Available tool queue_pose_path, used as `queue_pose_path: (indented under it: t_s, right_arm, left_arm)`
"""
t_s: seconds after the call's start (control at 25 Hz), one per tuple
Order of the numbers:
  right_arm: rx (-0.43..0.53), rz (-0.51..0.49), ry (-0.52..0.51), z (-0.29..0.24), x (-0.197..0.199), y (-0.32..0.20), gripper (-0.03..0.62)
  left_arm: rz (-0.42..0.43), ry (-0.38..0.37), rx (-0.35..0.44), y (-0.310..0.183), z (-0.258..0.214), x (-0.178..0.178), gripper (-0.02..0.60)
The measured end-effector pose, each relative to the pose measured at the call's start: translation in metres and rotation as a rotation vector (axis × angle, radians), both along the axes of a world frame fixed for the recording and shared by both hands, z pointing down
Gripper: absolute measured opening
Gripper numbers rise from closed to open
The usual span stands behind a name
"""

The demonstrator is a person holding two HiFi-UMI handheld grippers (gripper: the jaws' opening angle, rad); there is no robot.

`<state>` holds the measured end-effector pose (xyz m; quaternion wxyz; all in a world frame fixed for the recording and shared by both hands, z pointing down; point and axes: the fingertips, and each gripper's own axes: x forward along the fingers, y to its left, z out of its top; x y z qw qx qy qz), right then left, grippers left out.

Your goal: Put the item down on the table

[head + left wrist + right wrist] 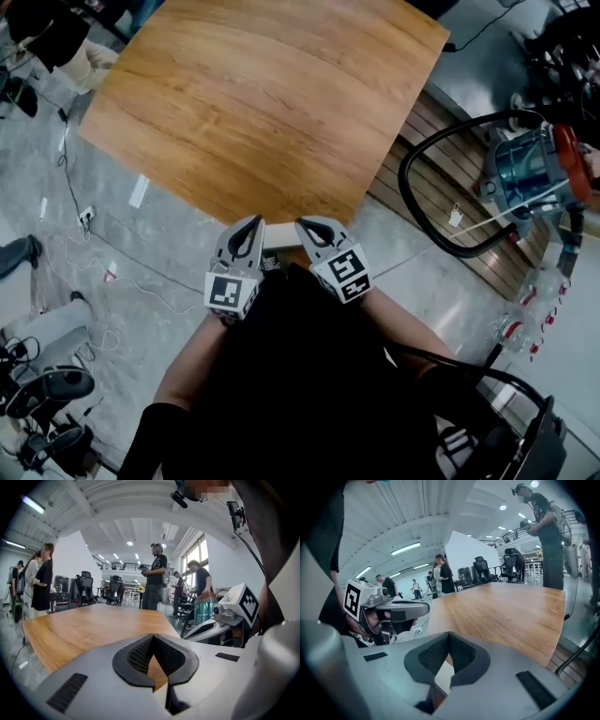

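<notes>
The item was a small, pale, flat-looking block at the 6 o'clock corner of the wooden table. It sat between the left gripper at its 9 o'clock and the right gripper at its 3 o'clock. Only the head view showed it plainly; the gripper views showed instead both pairs of jaws closed tip to tip, gripping nothing, and a person standing past the table.

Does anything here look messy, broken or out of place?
Nothing looks spilled or damaged. The one untidy thing is the vacuum cleaner on the floor to the right of the wooden table: its black hose sprawls in a wide loop across the floor.
</notes>
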<state>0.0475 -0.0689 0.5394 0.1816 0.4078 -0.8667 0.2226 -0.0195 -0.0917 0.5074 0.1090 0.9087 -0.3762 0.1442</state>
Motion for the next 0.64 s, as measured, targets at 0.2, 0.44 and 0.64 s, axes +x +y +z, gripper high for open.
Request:
queue_pose_path:
  t_s: [0.2, 0.44, 0.64]
  right_arm:
    - [0.014, 0.011, 0.030, -0.012, 0.013, 0.003, 0.014]
    - [0.027, 0.031, 0.054, -0.023, 0.020, 0.009, 0.014]
    - [0.073, 0.090, 0.101, -0.026, 0.047, -0.011, 0.014]
  left_arm:
    - [0.037, 0.030, 0.001, 0.005, -0.010, 0.022, 0.005]
    - [0.044, 0.045, 0.011, 0.003, -0.019, 0.027, 0.005]
    - [0.061, 0.086, 0.057, -0.021, -0.020, 0.044, 0.005]
